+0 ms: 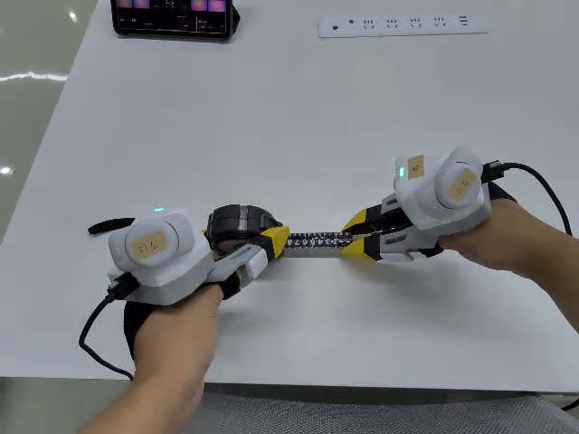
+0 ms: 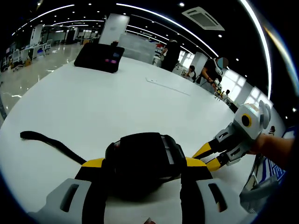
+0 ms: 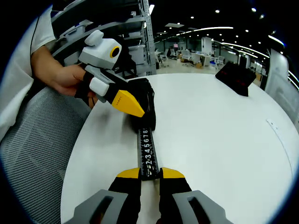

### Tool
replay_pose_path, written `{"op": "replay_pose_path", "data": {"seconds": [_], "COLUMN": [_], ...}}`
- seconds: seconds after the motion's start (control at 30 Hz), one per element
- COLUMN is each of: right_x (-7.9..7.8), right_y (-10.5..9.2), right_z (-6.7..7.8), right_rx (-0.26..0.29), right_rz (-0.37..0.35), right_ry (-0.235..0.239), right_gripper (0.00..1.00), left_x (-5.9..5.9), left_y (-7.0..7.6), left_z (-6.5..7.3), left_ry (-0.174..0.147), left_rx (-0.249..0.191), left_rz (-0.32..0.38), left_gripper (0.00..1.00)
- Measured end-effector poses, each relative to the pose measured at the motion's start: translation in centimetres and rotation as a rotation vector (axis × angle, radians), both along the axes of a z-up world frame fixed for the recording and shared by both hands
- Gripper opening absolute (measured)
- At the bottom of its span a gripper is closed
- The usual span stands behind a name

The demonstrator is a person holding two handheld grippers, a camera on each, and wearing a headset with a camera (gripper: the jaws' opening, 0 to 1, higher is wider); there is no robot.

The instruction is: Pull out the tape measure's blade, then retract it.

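A black tape measure case [image 1: 237, 223] lies on the white table, held between the yellow-tipped jaws of my left gripper [image 1: 271, 244], which is shut on it; the case [image 2: 142, 158] bulks large between those jaws in the left gripper view. A short stretch of black blade with white numbers [image 1: 315, 241] runs from the case to my right gripper [image 1: 355, 236]. The right gripper [image 3: 149, 174] is shut on the blade's end [image 3: 146, 154]. The case's black wrist strap [image 1: 109, 226] trails off to the left.
A white power strip [image 1: 403, 24] lies at the table's far edge and a black device with a lit screen [image 1: 175, 15] sits at the far left. The table's near edge [image 1: 298, 387] runs just below my hands. People stand in the background [image 2: 211, 72].
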State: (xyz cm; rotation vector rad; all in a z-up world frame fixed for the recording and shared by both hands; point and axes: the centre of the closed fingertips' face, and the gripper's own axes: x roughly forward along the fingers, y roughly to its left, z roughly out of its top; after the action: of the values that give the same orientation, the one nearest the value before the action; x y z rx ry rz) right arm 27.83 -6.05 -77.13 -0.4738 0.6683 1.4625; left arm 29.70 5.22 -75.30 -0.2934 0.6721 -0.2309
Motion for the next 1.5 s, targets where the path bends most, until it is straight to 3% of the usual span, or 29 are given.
{"op": "replay_pose_path", "data": {"seconds": [1.5], "right_x": [0.0], "right_y": [6.2], "right_z": [-0.3], "right_rx": [0.064], "right_rz": [0.037], "right_ry": [0.002], "right_gripper": [0.11], "left_x": [-0.1], "left_y": [-0.1], "left_z": [0.1], "left_ry": [0.0], "left_rx": [-0.005], "left_rz": [0.0], "left_gripper": [0.59]}}
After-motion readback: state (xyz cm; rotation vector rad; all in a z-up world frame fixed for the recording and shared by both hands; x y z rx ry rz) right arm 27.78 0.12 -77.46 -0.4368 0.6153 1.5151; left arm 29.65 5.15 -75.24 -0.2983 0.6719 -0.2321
